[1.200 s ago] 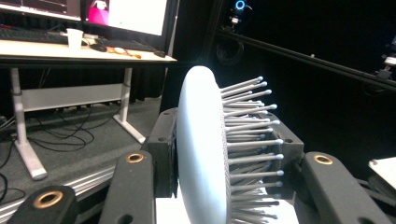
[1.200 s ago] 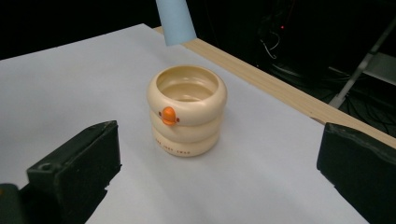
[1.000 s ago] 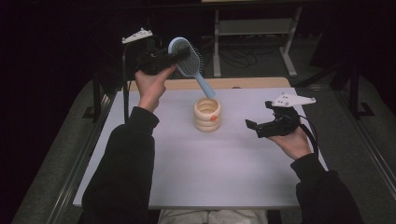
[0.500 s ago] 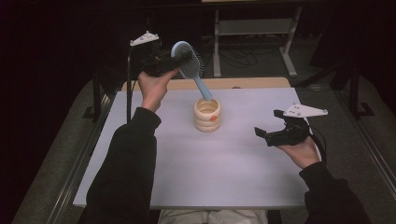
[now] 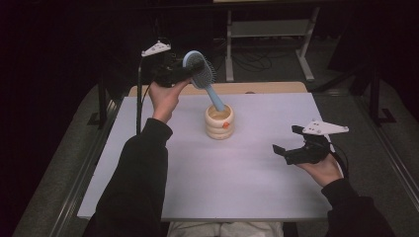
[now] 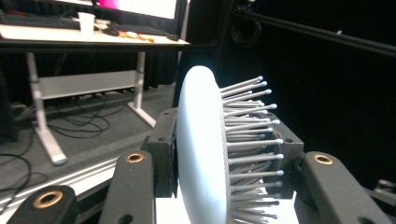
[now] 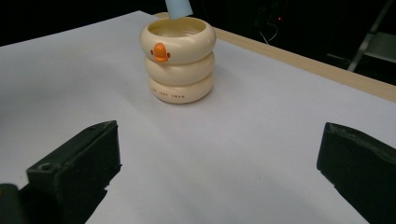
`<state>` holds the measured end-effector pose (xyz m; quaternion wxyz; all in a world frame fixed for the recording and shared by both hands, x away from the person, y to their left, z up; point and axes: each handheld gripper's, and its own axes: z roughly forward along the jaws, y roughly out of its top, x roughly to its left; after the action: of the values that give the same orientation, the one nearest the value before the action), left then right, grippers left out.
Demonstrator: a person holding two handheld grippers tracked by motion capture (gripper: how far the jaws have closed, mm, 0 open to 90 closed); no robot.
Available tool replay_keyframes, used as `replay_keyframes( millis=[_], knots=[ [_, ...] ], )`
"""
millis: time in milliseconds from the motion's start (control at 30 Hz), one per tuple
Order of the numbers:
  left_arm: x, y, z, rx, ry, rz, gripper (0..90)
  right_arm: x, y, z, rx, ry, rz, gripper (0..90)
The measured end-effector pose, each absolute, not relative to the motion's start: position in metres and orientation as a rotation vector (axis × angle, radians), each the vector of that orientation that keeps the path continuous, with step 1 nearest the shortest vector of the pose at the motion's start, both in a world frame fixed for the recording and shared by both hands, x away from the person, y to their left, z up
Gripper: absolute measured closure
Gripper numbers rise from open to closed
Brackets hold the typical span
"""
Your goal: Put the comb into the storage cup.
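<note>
A light blue hairbrush (image 5: 202,74) hangs tilted over a cream ringed cup (image 5: 220,122) with an orange beak mark; its handle end (image 7: 177,7) dips into the cup's mouth. My left gripper (image 5: 190,69) is shut on the brush head (image 6: 201,149), one jaw against its smooth back and the other among the bristles. The cup (image 7: 178,58) stands upright near the middle back of the white table top. My right gripper (image 5: 286,143) is held low over the table's right side, open, with nothing between its jaws, pointing toward the cup.
The white table top (image 5: 197,182) has a wooden strip (image 5: 267,88) along its far edge. Behind it stands a white-legged desk (image 6: 46,88) with cables on the floor. Dark floor surrounds the table.
My right gripper has sunk and drifted toward the near right of the table. The left gripper with the brush has barely moved.
</note>
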<state>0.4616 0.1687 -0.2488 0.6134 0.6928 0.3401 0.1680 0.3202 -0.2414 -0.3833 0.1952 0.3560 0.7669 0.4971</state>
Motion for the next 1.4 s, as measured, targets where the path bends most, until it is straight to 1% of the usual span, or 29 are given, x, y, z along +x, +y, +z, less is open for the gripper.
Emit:
replay_keyframes(
  millis=[167,333,933,1400],
  knots=[
    [0.461,0.172,-0.254,1.597,0.801,0.402,54.9,0.316,-0.244,-0.387,0.986,2.158,1.4,0.0],
    [0.463,0.171,-0.263,1.585,0.815,0.377,54.9,0.313,-0.249,-0.389,0.972,2.146,1.415,0.0],
    [0.469,0.154,-0.293,1.658,0.818,0.369,54.7,0.302,-0.265,-0.398,1.042,2.119,1.431,0.0],
    [0.471,0.148,-0.315,1.659,0.848,0.353,54.7,0.299,-0.27,-0.404,1.078,2.12,1.426,0.0]
  ],
)
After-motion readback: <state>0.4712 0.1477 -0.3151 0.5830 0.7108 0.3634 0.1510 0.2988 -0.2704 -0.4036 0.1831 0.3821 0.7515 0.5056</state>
